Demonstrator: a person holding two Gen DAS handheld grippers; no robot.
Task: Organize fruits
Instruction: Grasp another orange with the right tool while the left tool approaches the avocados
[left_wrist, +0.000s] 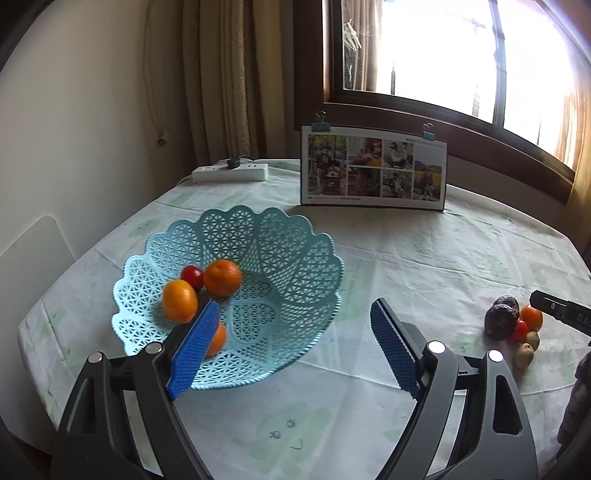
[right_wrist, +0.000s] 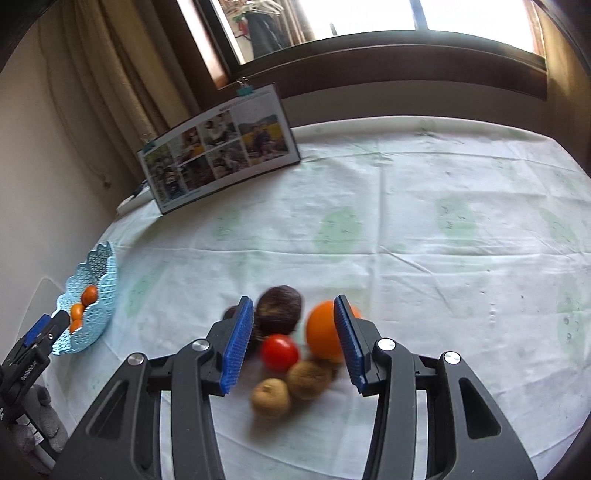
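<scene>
A light blue lattice basket (left_wrist: 295, 266) sits on the table and holds three oranges (left_wrist: 222, 277) and a red tomato (left_wrist: 192, 276). My left gripper (left_wrist: 295, 343) stands open over the basket's near rim, with nothing between its pads. In the right wrist view a loose pile lies on the cloth: an orange (right_wrist: 323, 330), a red tomato (right_wrist: 279, 352), dark avocados (right_wrist: 279, 308) and two brown kiwis (right_wrist: 308, 378). My right gripper (right_wrist: 293, 339) is open just above this pile, its blue pads either side of the tomato. The basket (right_wrist: 94, 295) shows far left there.
A standing photo board (left_wrist: 373, 168) with binder clips is at the back of the table, under a window. A white power strip (left_wrist: 231, 172) lies at the back left near the curtain. A white chair back (left_wrist: 33, 251) is past the table's left edge.
</scene>
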